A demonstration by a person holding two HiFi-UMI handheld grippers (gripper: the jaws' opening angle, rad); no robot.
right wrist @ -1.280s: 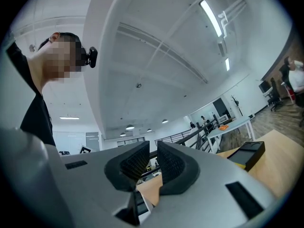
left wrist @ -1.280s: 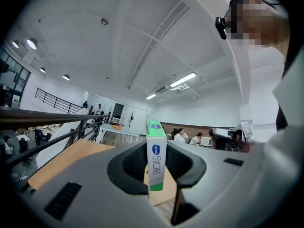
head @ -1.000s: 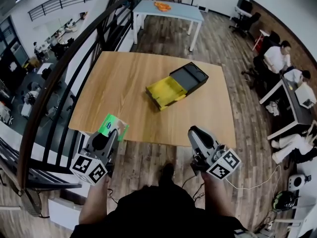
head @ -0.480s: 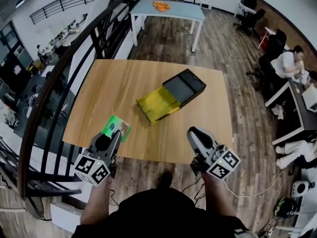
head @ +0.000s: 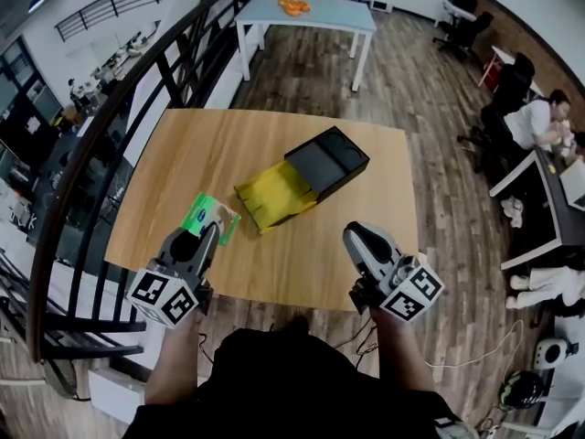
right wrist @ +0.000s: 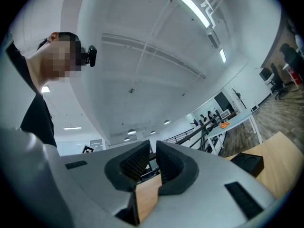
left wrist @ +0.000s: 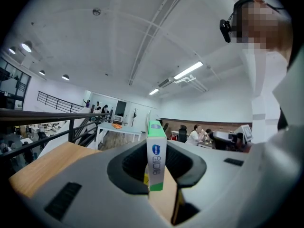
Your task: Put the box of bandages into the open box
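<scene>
My left gripper [head: 203, 236] is shut on the green and white box of bandages [head: 209, 218], held over the near left part of the wooden table [head: 210, 144]. In the left gripper view the box of bandages [left wrist: 156, 161] stands on edge between the pads, its narrow side toward the camera. The open box [head: 326, 159] is a black tray with its yellow lid [head: 272, 197] folded out toward me; it lies mid-table, ahead and to the right of the bandages. My right gripper [head: 356, 241] hovers at the table's near right edge, jaws together with nothing between them. The right gripper view shows the open box [right wrist: 248, 162] far right.
A black railing [head: 101, 144] runs along the table's left side above a lower floor. Behind stands a light blue table [head: 306, 14] carrying something orange. People sit at desks on the far right [head: 539, 126]. Wooden floor surrounds the table.
Both grippers have come forward over the table's near edge. The bandage box, still gripped, now sits closer to the yellow lid. The right gripper stays shut.
</scene>
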